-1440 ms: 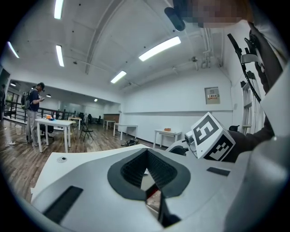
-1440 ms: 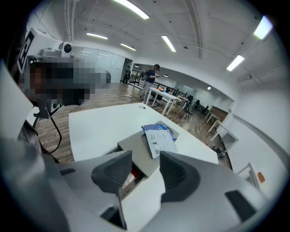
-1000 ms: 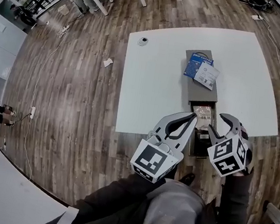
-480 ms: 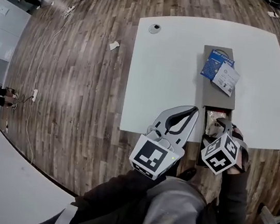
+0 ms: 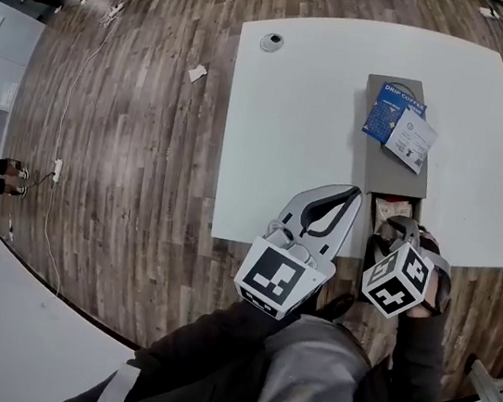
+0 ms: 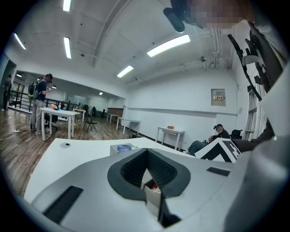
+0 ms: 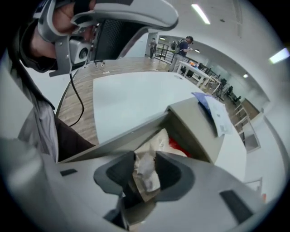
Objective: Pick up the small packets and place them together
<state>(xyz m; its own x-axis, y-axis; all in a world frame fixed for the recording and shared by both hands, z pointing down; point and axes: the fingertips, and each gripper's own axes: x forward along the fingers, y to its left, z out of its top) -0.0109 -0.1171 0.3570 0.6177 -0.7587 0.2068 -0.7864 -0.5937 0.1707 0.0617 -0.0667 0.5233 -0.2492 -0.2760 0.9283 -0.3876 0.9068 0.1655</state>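
Right gripper (image 7: 145,166): pointing steeply down into the open drawer (image 7: 131,132) at the lower right of the head view. Its jaws have just been closing and are now pinching a crumpled beige packet (image 7: 146,177) between the pads.

Further contents of the drawer: more pale packets and a red one (image 7: 180,147), lying behind the held one.

Left gripper (image 5: 356,196): hovering just left of the drawer, over the table's near edge, jaw tips meeting and gripping nothing.

Grey box (image 5: 388,174): standing on the white table (image 5: 293,108) right of centre, the drawer sticking out of its near end.

Blue packet (image 5: 391,111) and white packet (image 5: 411,141): lying together on top of the box, the white one overlapping the blue one's lower right corner.

Small round object (image 5: 272,42): sitting at the table's upper left corner.
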